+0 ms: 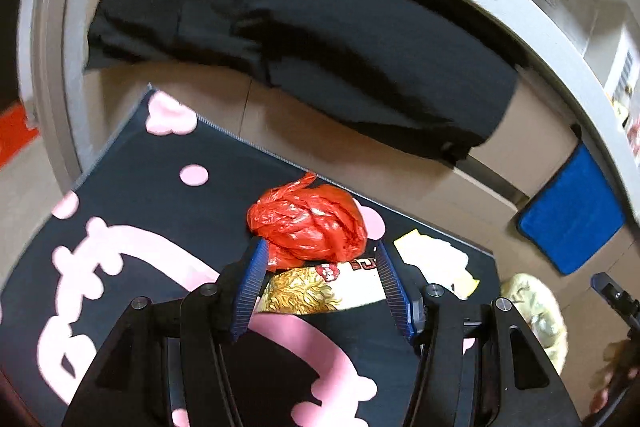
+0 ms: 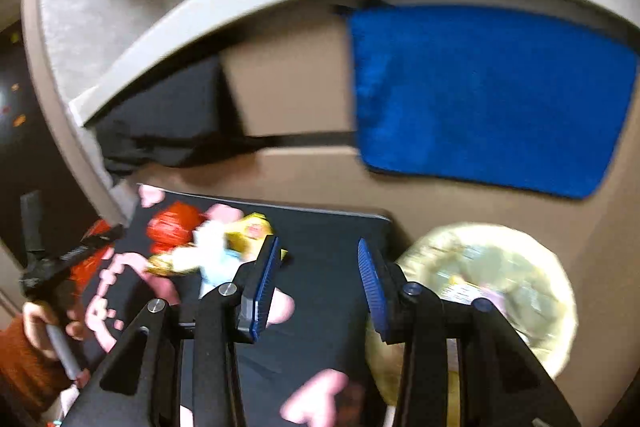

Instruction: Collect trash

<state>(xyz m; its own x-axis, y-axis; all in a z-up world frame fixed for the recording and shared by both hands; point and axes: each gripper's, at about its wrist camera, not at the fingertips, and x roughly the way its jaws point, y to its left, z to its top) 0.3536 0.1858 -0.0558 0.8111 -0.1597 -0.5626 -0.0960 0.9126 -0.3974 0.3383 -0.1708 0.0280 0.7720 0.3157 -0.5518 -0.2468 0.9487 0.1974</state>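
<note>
You have a beige tiled floor (image 1: 280, 115) carrying everything here. Flat on it lies a black rectangular mat with pink cartoon shapes (image 1: 132, 195). On that mat sit a crumpled red plastic bag (image 1: 308, 223) near its far edge, a gold-printed snack wrapper (image 1: 316, 291) touching the bag's near side, and pale yellow and white paper scraps (image 1: 436, 255) beside the bag, towards the mat's right corner. Just off that corner, a round yellowish-lined bin (image 2: 492, 283) stands on the floor.
</note>
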